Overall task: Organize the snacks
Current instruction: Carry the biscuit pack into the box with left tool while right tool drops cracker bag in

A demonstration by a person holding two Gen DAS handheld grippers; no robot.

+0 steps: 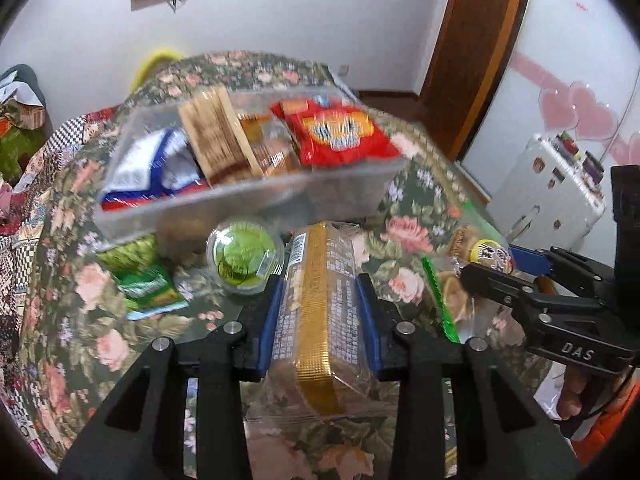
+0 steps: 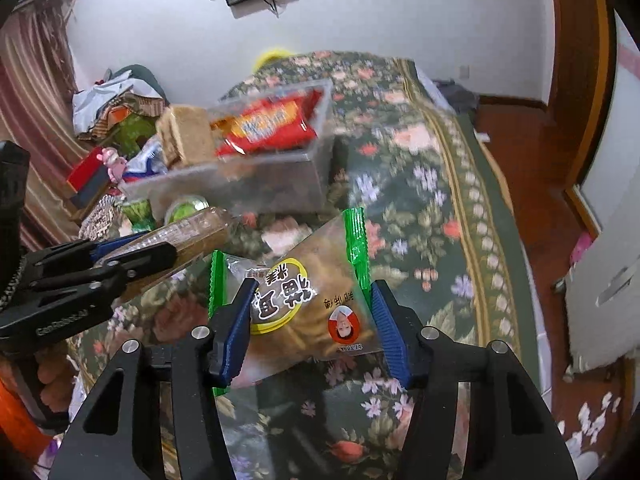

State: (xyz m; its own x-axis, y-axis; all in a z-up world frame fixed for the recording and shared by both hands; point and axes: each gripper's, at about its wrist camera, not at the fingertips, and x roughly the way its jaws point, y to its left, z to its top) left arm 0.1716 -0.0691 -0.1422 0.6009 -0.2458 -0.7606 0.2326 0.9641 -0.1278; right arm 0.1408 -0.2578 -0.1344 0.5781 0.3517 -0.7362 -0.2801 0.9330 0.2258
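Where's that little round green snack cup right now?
In the left wrist view, the green cup sits on the floral cloth, just in front of the clear bin, between the green packets and the gold-striped pack.

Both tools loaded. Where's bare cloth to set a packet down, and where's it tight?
Free: the floral cloth right of the clear bin, out to its gold border. Tight: bin's front left, where the green cup and green packet sit close together. The bin already holds the red bag and wafers.

Left gripper (image 1: 320, 292) clamps a clear-wrapped cracker pack with a gold strip (image 1: 318, 312). Beyond it, a clear rectangular plastic bin (image 1: 256, 200) holds a red snack bag (image 1: 334, 132).
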